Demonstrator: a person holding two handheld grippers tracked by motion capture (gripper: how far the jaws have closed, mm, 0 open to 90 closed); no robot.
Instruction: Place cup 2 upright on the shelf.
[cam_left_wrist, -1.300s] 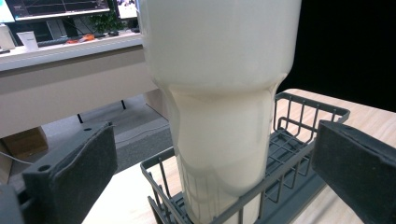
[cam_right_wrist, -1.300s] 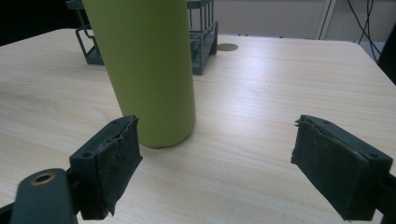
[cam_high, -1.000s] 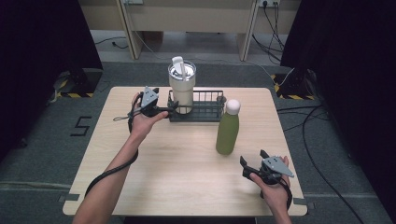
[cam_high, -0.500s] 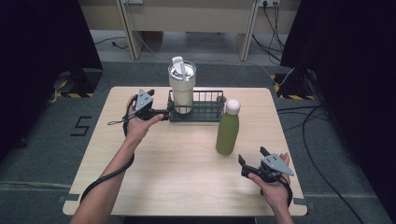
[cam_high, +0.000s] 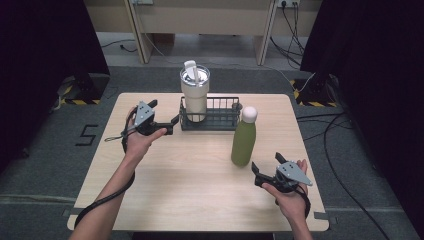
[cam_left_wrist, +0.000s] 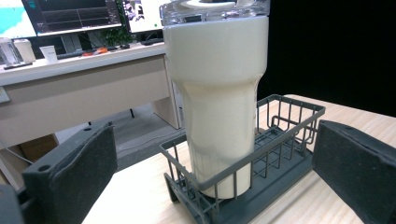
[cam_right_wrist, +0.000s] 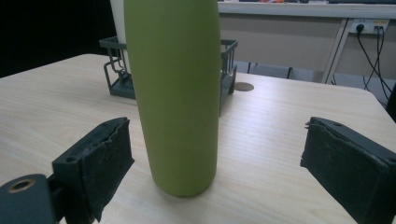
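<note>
Dark curtains are closing in both sides of the room, and a pale wooden table (cam_high: 200, 175) is taking up the middle. Nearest the person, the right gripper (cam_high: 264, 172) is hovering low over the table's near right part, jaws spread wide and holding nothing. It is pointing at the green bottle (cam_high: 244, 137), which is standing upright just beyond it; in the right gripper view the bottle (cam_right_wrist: 173, 93) is sitting between the open jaws but apart from both, so this is looking like an approach lined up for a side grasp on the body.

Farther back, the left gripper (cam_high: 171, 124) is also open and empty, held level just beside the left end of the wire rack (cam_high: 215, 120). A cream tumbler (cam_high: 195, 94) is standing upright inside the rack's left end, its clear lid on. In the left gripper view the tumbler (cam_left_wrist: 219, 93) is rising ahead between the spread jaws, untouched. The rack's right half is looking free, probably the spot meant for the bottle.

Beyond the table, desks and trailing cables are lining the back wall.
</note>
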